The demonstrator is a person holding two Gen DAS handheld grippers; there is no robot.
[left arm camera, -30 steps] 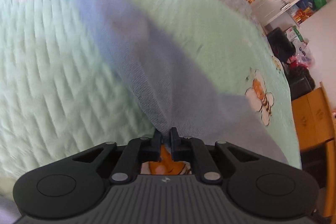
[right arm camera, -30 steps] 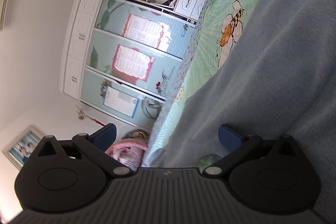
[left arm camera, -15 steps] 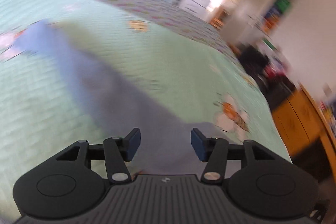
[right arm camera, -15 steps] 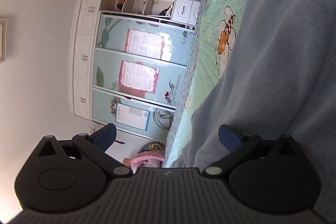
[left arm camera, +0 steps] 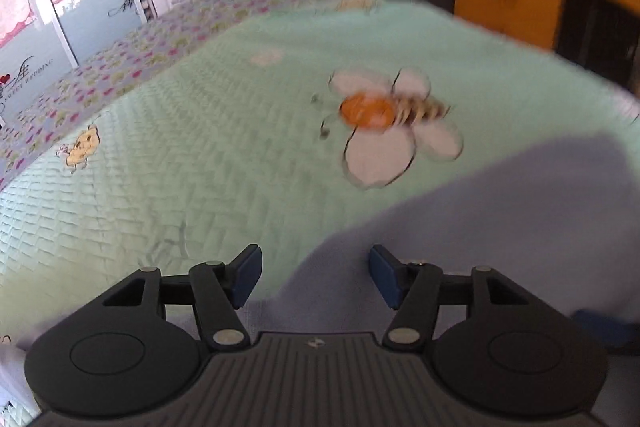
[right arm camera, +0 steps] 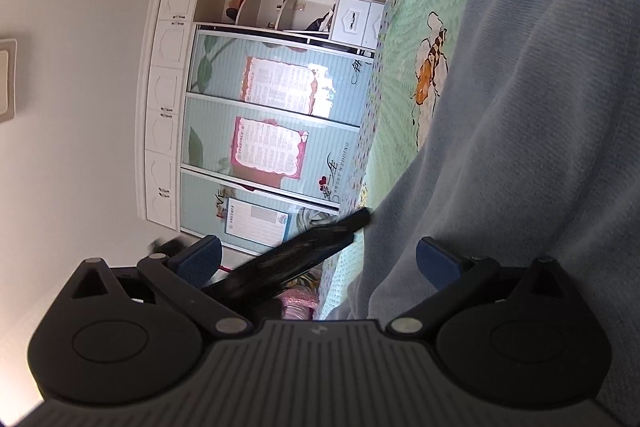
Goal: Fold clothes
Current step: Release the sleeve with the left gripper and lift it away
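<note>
The left tongs (left arm camera: 316,277) stand spread with nothing pinched between the blue pads (left arm camera: 247,275), held above the edge of the grey-blue garment (left arm camera: 500,227), which lies flat on the green quilted bedspread (left arm camera: 200,167) just below and to the right of the bee print (left arm camera: 386,123). The right tongs (right arm camera: 318,265) are also spread wide and grip nothing; in this rolled view the garment (right arm camera: 520,131) fills the area right of the bee print (right arm camera: 432,75), with one pad (right arm camera: 434,265) over the cloth. A blurred dark gripper part (right arm camera: 296,259) crosses between the right tongs, left of the garment edge.
</note>
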